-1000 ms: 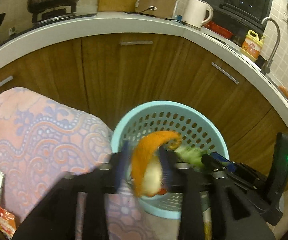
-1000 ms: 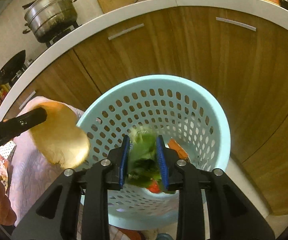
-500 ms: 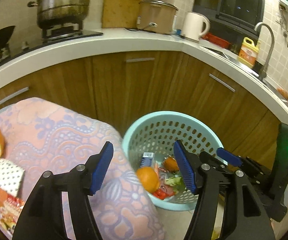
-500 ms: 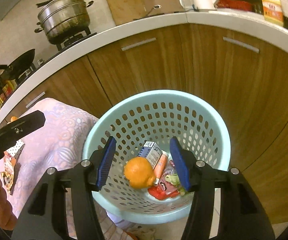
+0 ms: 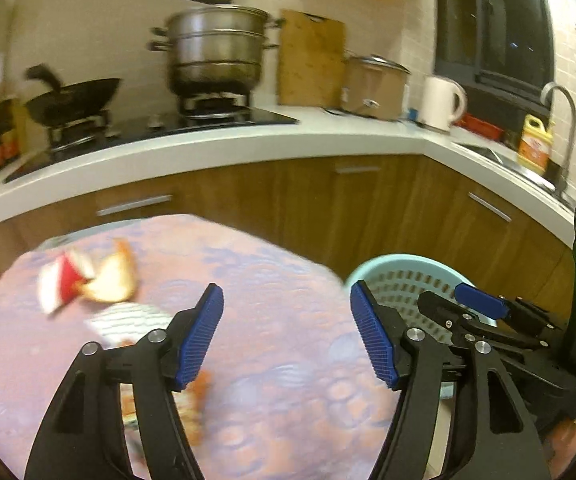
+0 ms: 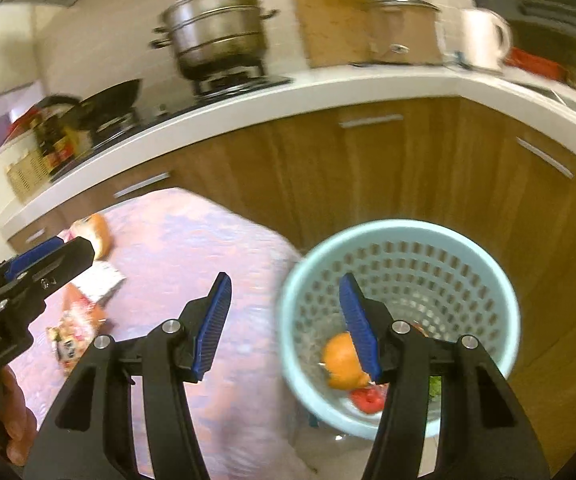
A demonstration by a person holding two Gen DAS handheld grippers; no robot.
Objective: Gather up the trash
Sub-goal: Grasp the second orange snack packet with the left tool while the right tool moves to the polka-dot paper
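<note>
A light blue perforated basket stands on the floor beside the table; it also shows in the left wrist view. Inside lie an orange peel and red and green scraps. On the pink patterned tablecloth lie an orange peel with a red-and-white scrap, a dotted white packet and a snack wrapper. My left gripper is open and empty above the cloth. My right gripper is open and empty over the table edge and basket rim.
Wooden cabinets under a white counter curve behind the table and basket. On the counter stand a steel steamer pot, a wok, a kettle and a yellow bottle by the tap.
Both grippers opened and dropped the orange peel and the greens into the basket. Both have since risen and swung left, from over the basket toward the table.
</note>
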